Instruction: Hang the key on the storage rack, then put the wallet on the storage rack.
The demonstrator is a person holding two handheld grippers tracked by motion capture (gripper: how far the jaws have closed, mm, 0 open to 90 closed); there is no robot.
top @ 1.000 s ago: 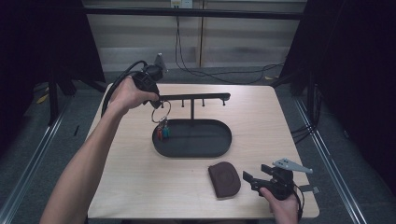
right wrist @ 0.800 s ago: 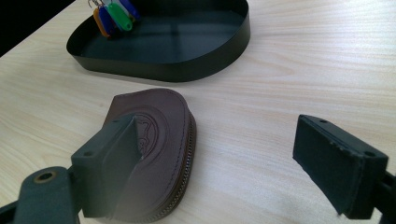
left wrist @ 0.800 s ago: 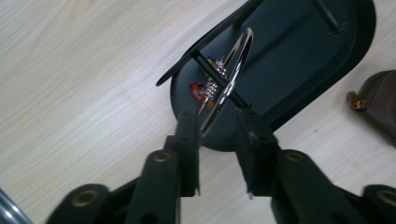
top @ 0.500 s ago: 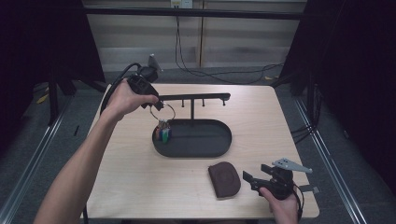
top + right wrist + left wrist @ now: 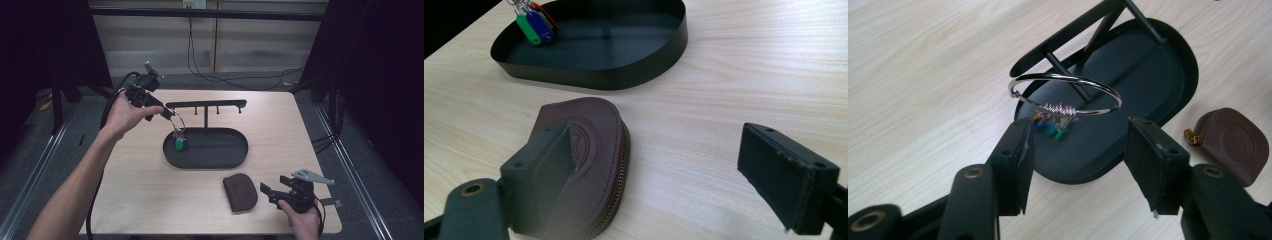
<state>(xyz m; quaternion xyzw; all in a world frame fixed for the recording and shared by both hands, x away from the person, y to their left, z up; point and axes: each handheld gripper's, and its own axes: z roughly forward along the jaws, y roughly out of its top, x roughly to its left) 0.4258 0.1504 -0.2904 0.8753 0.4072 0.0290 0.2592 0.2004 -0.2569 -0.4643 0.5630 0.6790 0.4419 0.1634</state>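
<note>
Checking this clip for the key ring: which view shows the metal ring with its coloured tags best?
The left gripper view: the key ring sits close and sharp, hanging on the stand's bar, beyond the open left gripper. The high view shows it small, over the tray. The right gripper view catches the tags, cut off at the frame's top.

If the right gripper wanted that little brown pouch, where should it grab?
Probably across the brown pouch's flat body, coming down from above with the fingers on its two opposite edges. It lies flat on the table, low and rounded, so a side approach would likely just push it along.
</note>
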